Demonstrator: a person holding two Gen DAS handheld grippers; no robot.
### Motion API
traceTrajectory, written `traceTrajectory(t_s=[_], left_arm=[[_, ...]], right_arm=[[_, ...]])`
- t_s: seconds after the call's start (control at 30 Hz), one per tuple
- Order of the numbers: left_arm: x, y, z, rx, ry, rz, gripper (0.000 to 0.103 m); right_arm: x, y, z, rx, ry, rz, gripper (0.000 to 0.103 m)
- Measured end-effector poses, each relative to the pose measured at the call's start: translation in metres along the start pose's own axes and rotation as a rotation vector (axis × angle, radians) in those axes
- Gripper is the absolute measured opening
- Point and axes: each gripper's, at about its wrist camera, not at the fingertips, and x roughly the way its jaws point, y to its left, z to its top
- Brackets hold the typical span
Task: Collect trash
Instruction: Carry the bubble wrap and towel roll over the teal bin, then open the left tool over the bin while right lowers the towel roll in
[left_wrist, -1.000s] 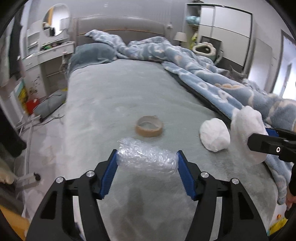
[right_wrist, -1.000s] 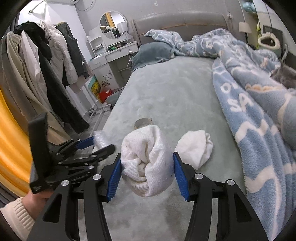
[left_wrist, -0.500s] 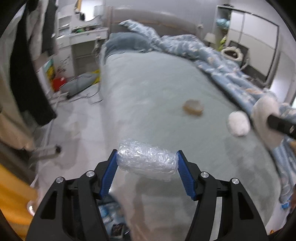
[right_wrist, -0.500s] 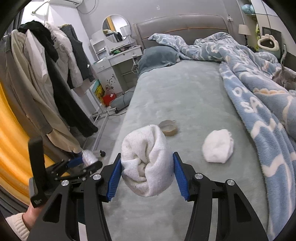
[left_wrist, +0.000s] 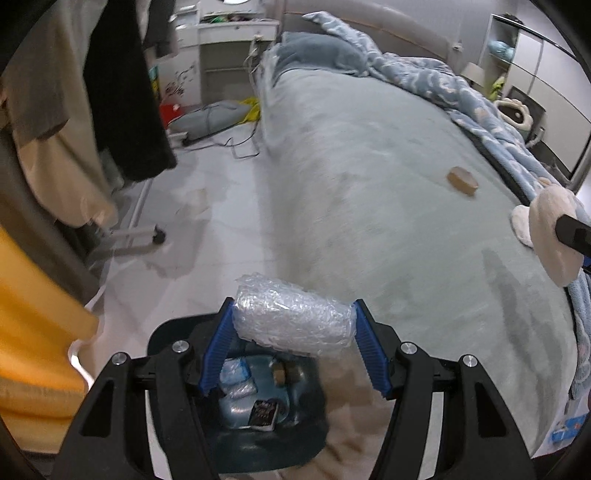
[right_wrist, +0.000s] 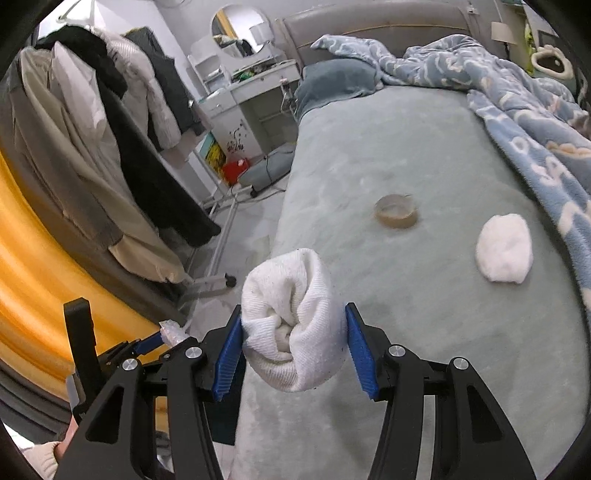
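My left gripper (left_wrist: 293, 334) is shut on a roll of clear bubble wrap (left_wrist: 291, 319) and holds it above a dark blue trash bin (left_wrist: 236, 417) on the floor beside the bed. The bin holds several bits of trash. My right gripper (right_wrist: 293, 345) is shut on a rolled white sock (right_wrist: 295, 325) over the bed's near edge. A brown tape roll (right_wrist: 395, 216) and a second white balled sock (right_wrist: 504, 253) lie on the grey-green bed (right_wrist: 424, 314). The left gripper also shows in the right wrist view (right_wrist: 162, 338), low at the left.
A blue patterned blanket (right_wrist: 535, 147) covers the bed's right side. Coats hang on a rack (right_wrist: 110, 147) at the left, with its wheeled foot (left_wrist: 147, 236) on the floor. An orange curtain (right_wrist: 33, 277) hangs at the far left. Cables and a grey cushion (left_wrist: 210, 118) lie on the floor.
My left gripper has swung left off the bed with the bubble wrap and now hangs over the trash bin. My right gripper has pulled back a little with the sock.
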Motion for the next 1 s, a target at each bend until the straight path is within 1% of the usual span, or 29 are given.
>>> traceTrajectory(t_s=[0.13,0.23,0.4,0.63,0.77,0.87,1.0], left_arm=[[0.001,0.017,-0.005,-0.02,0.021,0.018,0.066],[0.007,0.031,-0.01,-0.028,0.054,0.041,0.066],[0.022,0.057,-0.021,-0.077,0.124,0.074,0.066],[0.039,0.081,-0.037,-0.092,0.199,0.098,0.066],[0.05,0.094,-0.049,-0.102,0.25,0.092,0.066],[0.06,0.101,-0.058,-0.099,0.305,0.067,0.066],[0.067,0.105,-0.067,-0.101,0.349,0.044,0.067]], right_arm=[[0.01,0.02,-0.01,-0.019,0.028,0.019,0.054],[0.017,0.028,-0.012,-0.033,0.048,0.02,0.054],[0.031,0.045,-0.012,-0.033,0.064,0.048,0.054],[0.057,0.084,-0.015,-0.105,0.11,0.074,0.054],[0.075,0.104,-0.019,-0.147,0.157,0.081,0.054],[0.09,0.116,-0.023,-0.164,0.195,0.078,0.054],[0.108,0.13,-0.028,-0.169,0.23,0.088,0.054]])
